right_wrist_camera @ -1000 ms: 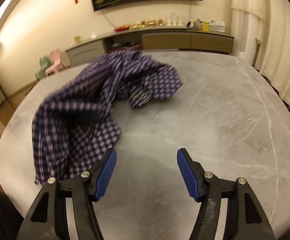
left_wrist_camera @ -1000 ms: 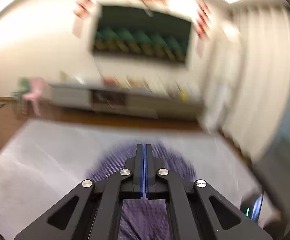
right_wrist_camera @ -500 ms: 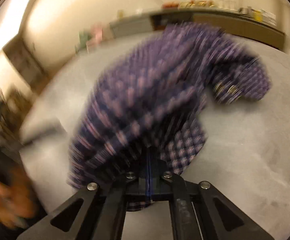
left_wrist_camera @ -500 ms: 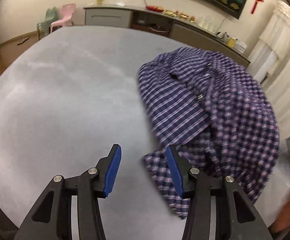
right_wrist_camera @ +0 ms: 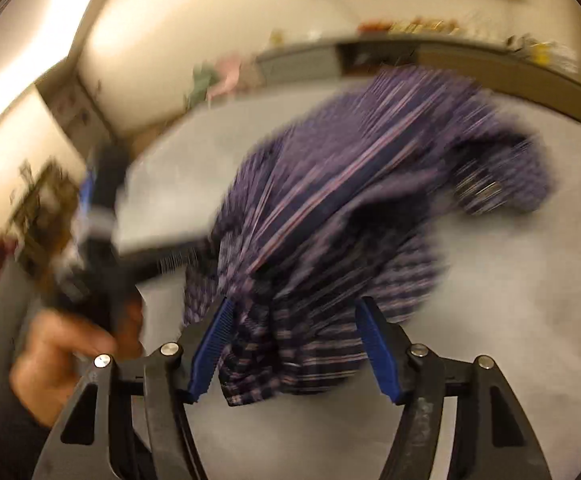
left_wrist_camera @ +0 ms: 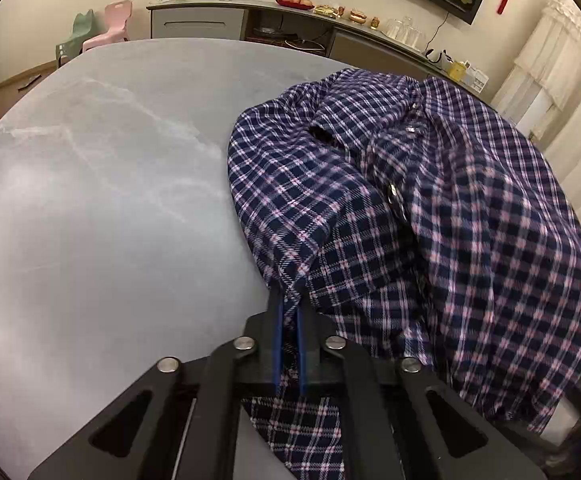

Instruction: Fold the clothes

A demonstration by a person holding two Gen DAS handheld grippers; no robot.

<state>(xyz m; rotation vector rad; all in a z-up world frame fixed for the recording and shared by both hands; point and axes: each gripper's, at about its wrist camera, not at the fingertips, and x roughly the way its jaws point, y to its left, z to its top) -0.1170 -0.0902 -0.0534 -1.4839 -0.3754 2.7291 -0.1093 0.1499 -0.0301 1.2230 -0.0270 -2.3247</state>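
A navy and pink plaid shirt [left_wrist_camera: 430, 208] lies bunched on the grey marble table [left_wrist_camera: 90, 200]. My left gripper [left_wrist_camera: 289, 312] is shut on a fold of the shirt's near edge, and the cloth runs between the blue pads. In the blurred right wrist view the shirt [right_wrist_camera: 330, 200] drapes in front of my right gripper [right_wrist_camera: 294, 344], which is open with cloth lying between its blue pads [right_wrist_camera: 210, 344]. The left gripper and the hand that holds it show at the left of that view [right_wrist_camera: 102, 216].
A long grey sideboard [left_wrist_camera: 250, 20] with fruit and glassware stands along the far wall. Two small chairs, green and pink [left_wrist_camera: 98, 28], stand at the back left. White curtains [left_wrist_camera: 550, 80] hang at the right. The left half of the table is bare marble.
My left gripper was open beside the shirt half a second ago and is now shut on its edge. My right gripper was shut on the shirt and has opened.
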